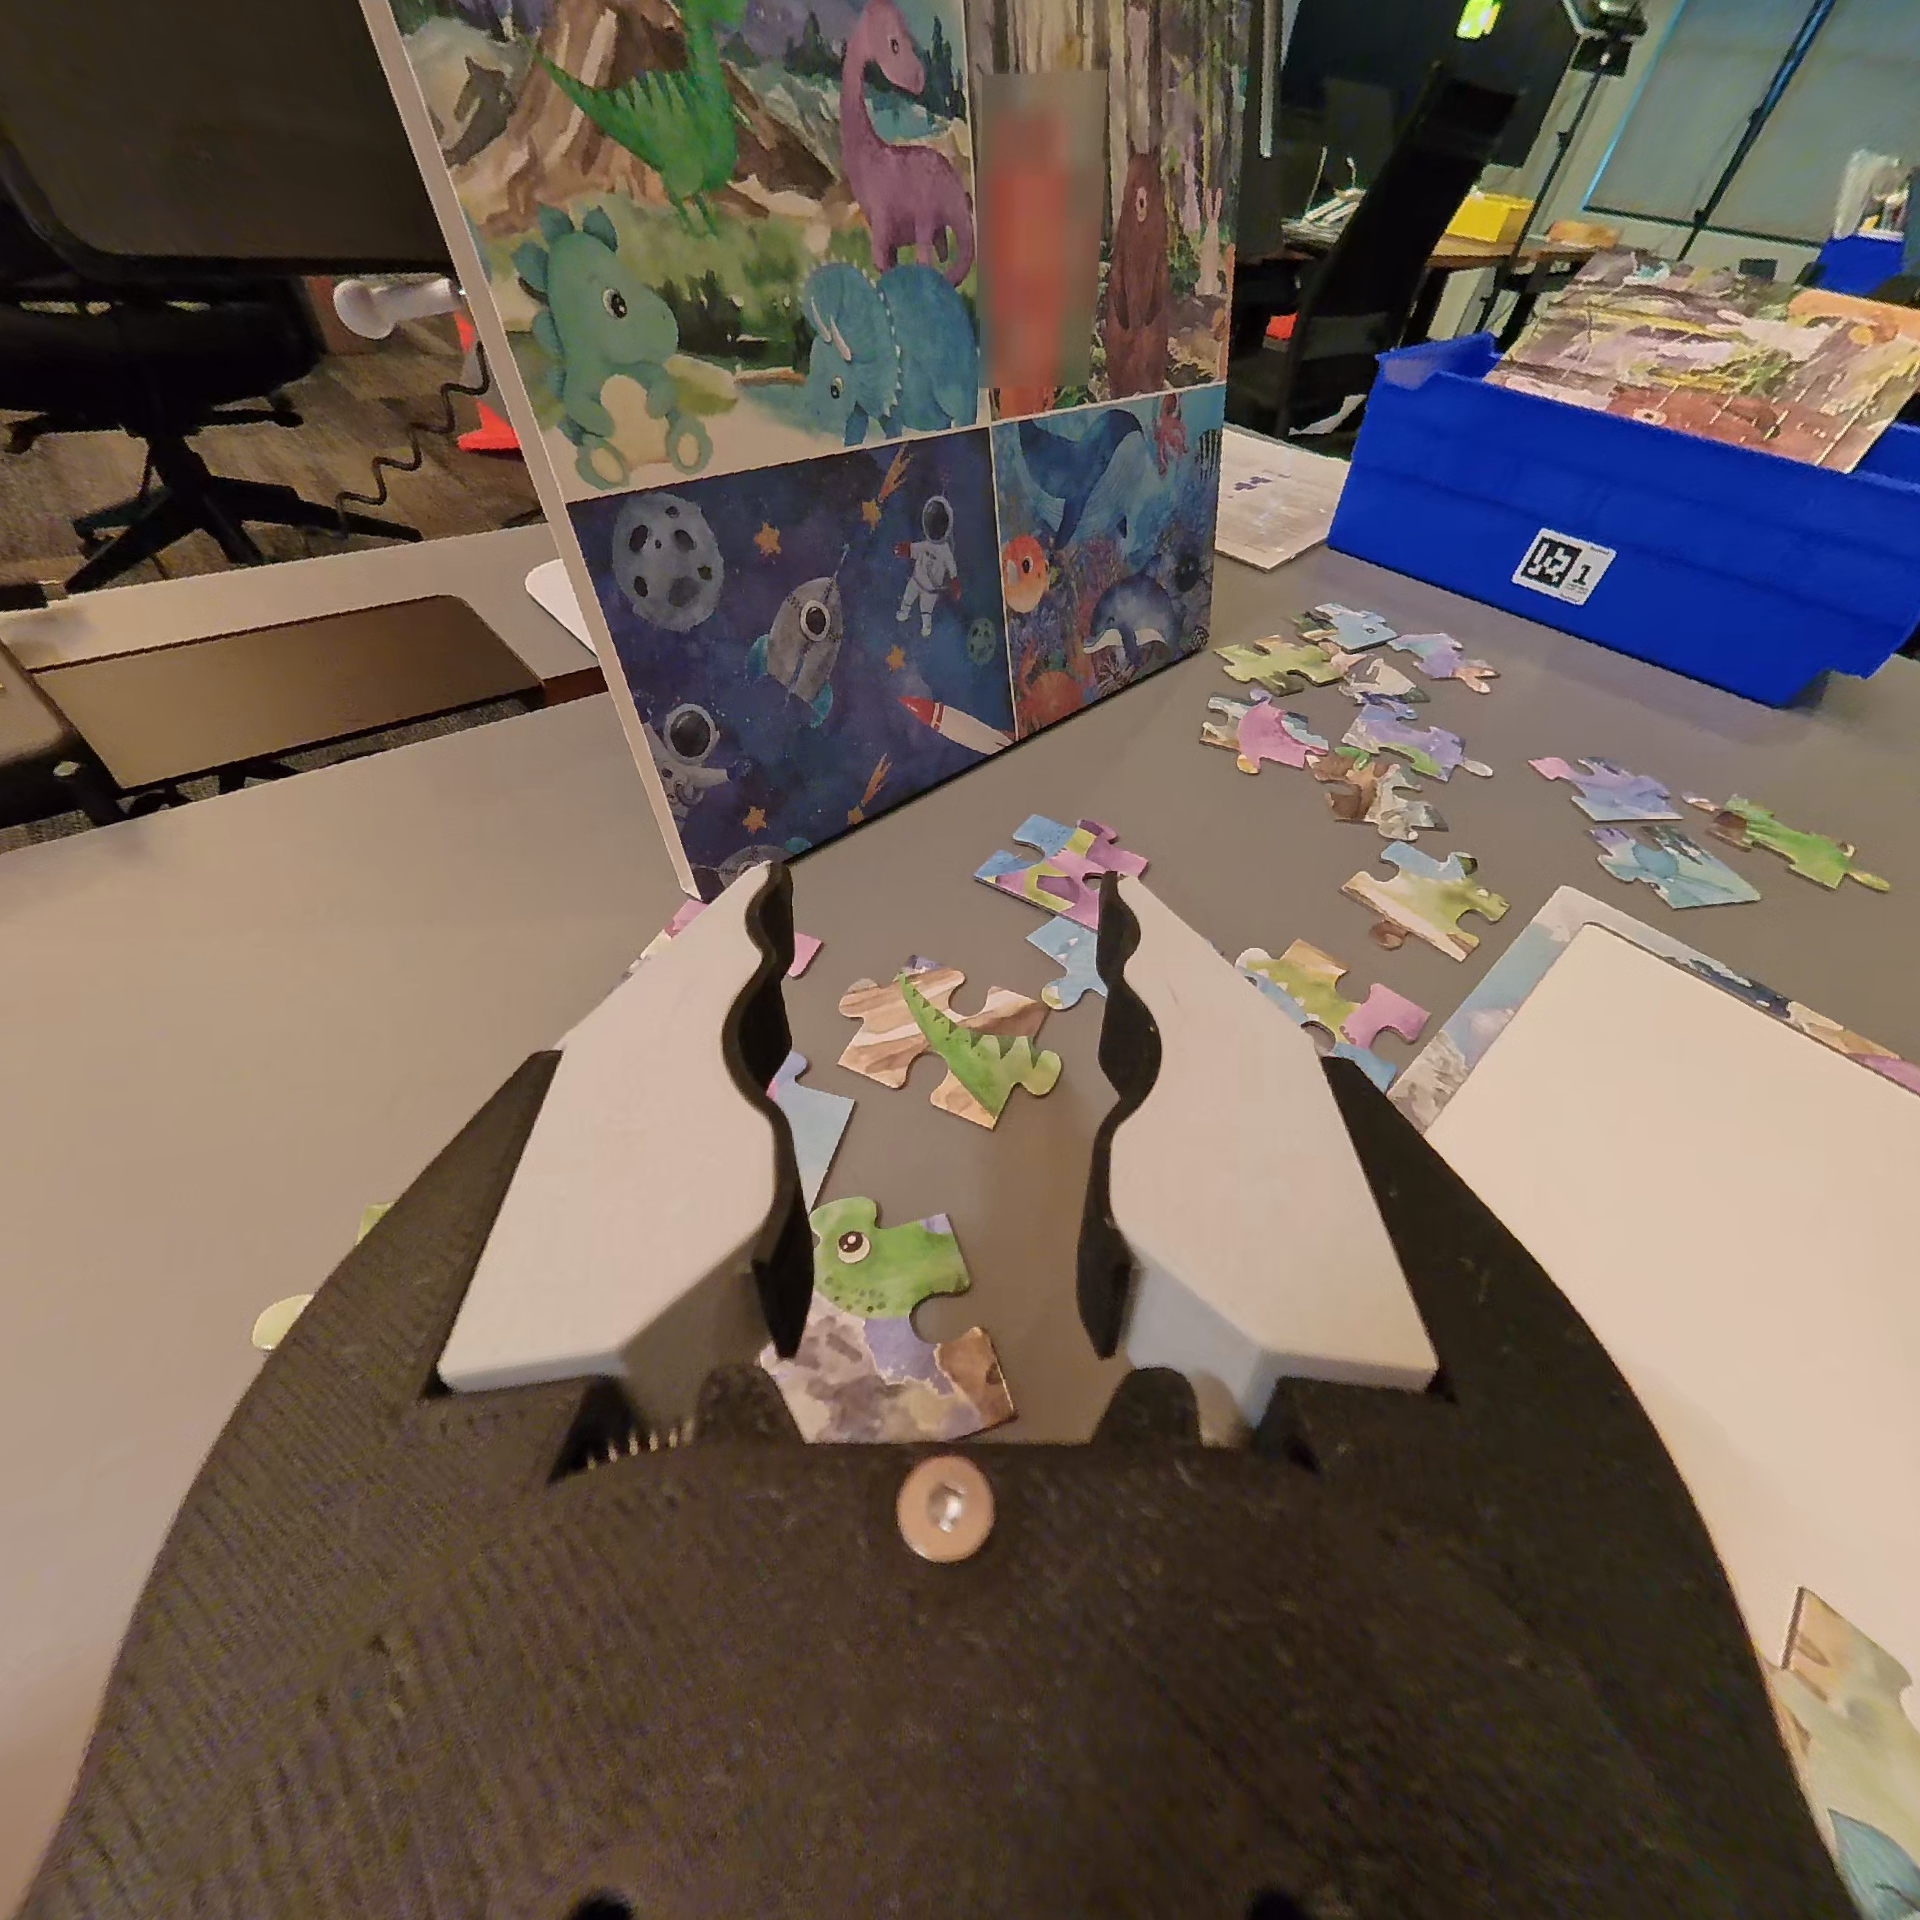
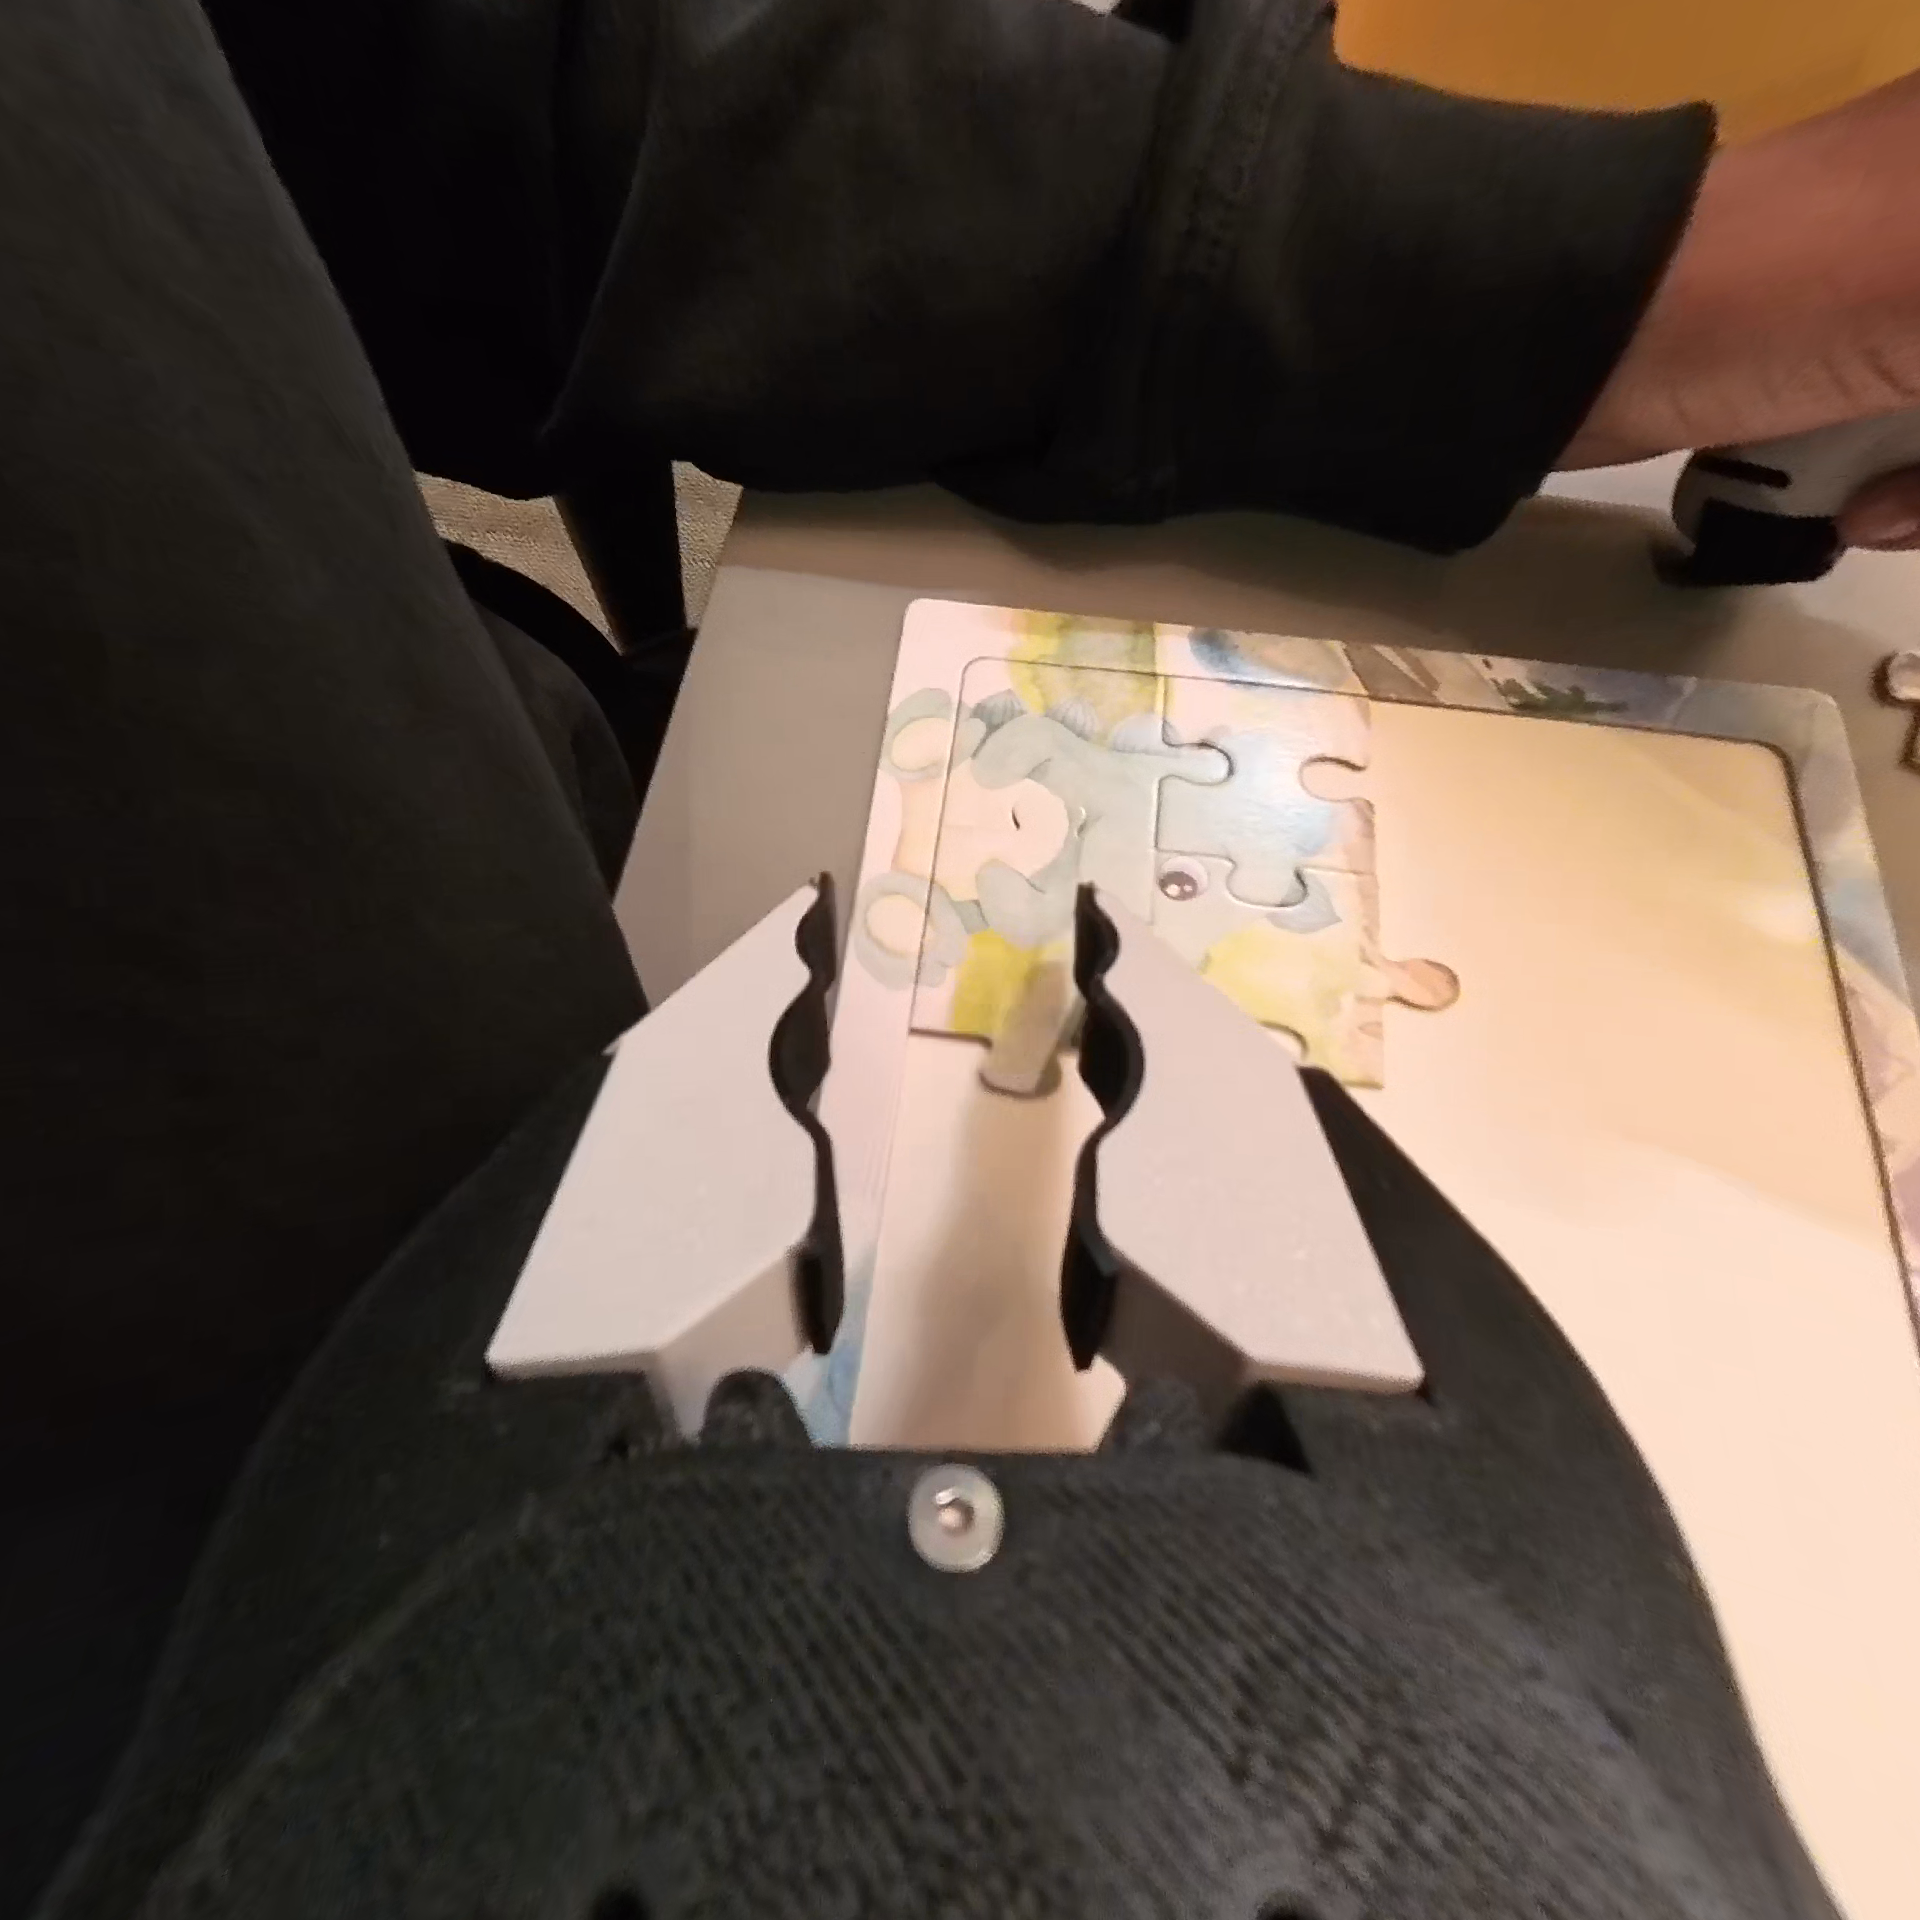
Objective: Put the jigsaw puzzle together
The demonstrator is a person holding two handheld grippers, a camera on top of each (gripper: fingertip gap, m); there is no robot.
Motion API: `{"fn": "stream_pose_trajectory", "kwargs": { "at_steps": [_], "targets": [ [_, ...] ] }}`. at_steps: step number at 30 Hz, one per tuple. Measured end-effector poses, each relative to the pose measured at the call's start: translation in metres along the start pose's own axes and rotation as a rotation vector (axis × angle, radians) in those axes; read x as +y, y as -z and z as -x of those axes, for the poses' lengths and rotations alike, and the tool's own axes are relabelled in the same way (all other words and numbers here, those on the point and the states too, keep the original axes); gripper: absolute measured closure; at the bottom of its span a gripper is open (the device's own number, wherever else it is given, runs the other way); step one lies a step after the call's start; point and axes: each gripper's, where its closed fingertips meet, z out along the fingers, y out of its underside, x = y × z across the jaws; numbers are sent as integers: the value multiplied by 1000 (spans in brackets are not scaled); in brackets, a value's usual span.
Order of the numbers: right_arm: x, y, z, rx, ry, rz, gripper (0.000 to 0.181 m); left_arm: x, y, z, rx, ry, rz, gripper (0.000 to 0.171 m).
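The left gripper [image 1: 940,894] is held low over the grey surface [image 1: 312,987], tipped down toward it. Its jaws are spread wide and nothing is gripped. Between them, flat on the surface, a puzzle piece with a green dinosaur head [image 1: 888,1320] is seen. Just past that piece lies a piece with a green tail [image 1: 951,1044]. More loose pieces [image 1: 1361,717] are spread farther away, near the blue bin [image 1: 1621,520]. A picture box [image 1: 831,416] is stood up behind the green head piece.

The right gripper [image 2: 951,899] is held over the puzzle tray [image 2: 1507,935], pointed back toward the person's dark sleeve [image 2: 935,260]. Its jaws are also spread apart, with nothing held. A few joined pieces [image 2: 1143,852] are set in the tray corner just beyond the fingertips. The person's hand [image 2: 1787,312] is seen beyond the tray.
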Motion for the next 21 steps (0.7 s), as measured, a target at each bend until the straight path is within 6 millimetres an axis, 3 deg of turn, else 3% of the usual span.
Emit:
{"fn": "stream_pose_trajectory", "kwargs": {
  "at_steps": [5,21],
  "targets": [
    [6,-14,6,-18,-5,55,132,0,0,-1,0,-4,3,114],
    [3,-12,4,-18,-34,37,132,1,-1,-2,3,-6,5,115]
  ]
}}
